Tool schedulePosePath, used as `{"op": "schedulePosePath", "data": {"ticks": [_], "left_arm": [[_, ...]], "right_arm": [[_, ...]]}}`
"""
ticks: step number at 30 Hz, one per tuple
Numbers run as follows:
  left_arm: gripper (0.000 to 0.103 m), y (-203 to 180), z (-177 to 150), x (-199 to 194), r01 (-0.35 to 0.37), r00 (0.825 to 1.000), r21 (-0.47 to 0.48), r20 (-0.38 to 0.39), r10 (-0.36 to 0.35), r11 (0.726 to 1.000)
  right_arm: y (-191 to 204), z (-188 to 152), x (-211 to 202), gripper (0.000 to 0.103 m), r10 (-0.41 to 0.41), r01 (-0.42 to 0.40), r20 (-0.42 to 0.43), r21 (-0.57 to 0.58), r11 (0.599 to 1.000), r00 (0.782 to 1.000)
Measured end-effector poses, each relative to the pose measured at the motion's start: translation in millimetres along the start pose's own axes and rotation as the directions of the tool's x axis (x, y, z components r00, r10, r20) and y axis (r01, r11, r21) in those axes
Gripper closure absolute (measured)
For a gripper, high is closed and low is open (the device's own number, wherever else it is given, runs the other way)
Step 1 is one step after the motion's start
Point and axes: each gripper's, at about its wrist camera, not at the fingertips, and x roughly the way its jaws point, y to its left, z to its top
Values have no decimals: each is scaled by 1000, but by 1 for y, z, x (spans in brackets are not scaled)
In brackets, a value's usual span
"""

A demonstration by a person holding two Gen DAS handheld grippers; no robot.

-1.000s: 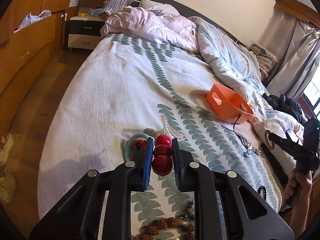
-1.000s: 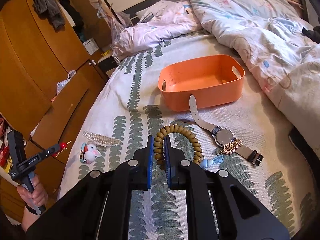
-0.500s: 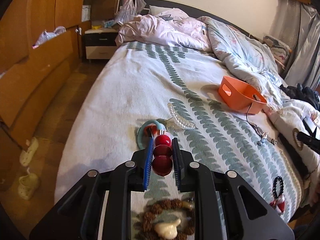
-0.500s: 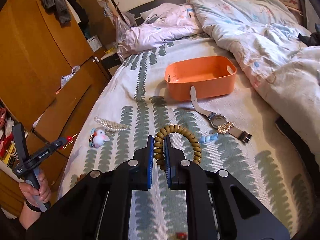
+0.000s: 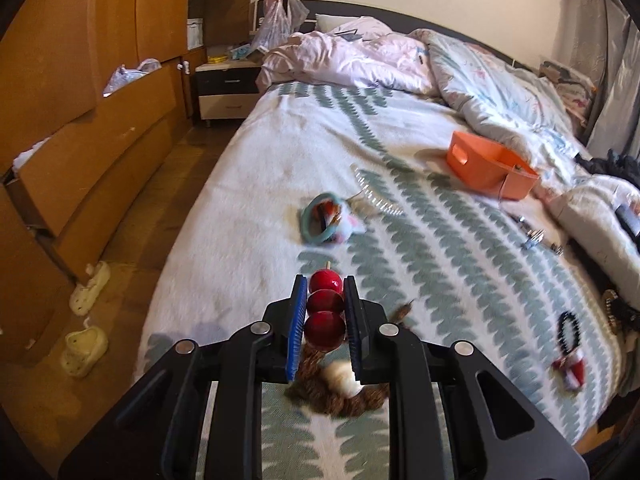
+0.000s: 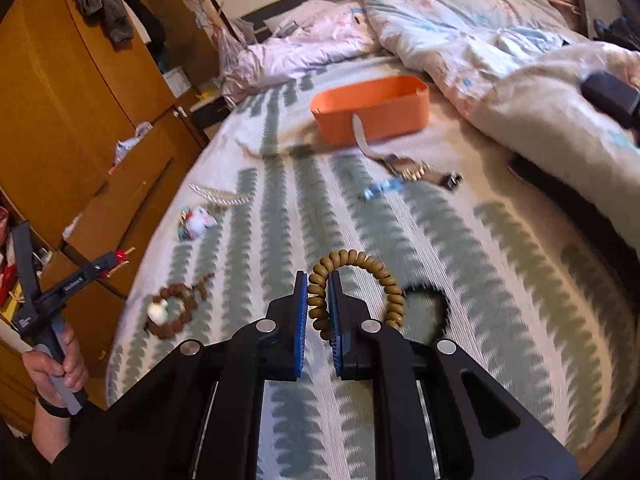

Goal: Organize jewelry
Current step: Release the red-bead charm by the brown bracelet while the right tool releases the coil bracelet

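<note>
The bed [image 5: 256, 184], covered in white cloth with green leaf stripes, stretches ahead of both grippers, a rumpled pale quilt [image 6: 472, 28] heaped at its far side. Beyond the right gripper [image 6: 318, 300] an orange plastic bin [image 6: 372, 114] sits on the bed; what it holds cannot be made out, and a grey watch strap [image 6: 362, 138] leans against its near wall. A pearl hair clip [image 5: 376, 200] and a teal bangle [image 5: 316, 222] lie ahead of the left gripper [image 5: 325, 304], between it and the bin. A brown seed-bead bracelet [image 5: 340, 392] lies directly under that gripper.

The left gripper is clamped on a stick of three glossy red beads [image 5: 325, 308], their row pointing straight ahead along the fingers. The right gripper pinches a tan wooden bead bracelet [image 6: 356, 284], its loop standing off to the right, above a black bead bracelet [image 6: 440, 304] on the bed.
</note>
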Motion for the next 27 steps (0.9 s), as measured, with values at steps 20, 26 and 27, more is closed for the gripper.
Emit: {"op": "schedulePosePath", "data": {"ticks": [20, 26, 27], "left_arm": [[84, -15, -34, -8, -88, 996, 53, 4, 88, 995], [84, -19, -39, -13, -109, 994, 72, 18, 108, 991], [84, -20, -40, -13, -116, 993, 74, 19, 114, 991]], "right_arm": [[-2, -21, 16, 91, -84, 84, -49, -17, 996, 995], [1, -21, 16, 90, -107, 105, -44, -35, 994, 993], [1, -21, 17, 90, -103, 102, -45, -32, 994, 994]]}}
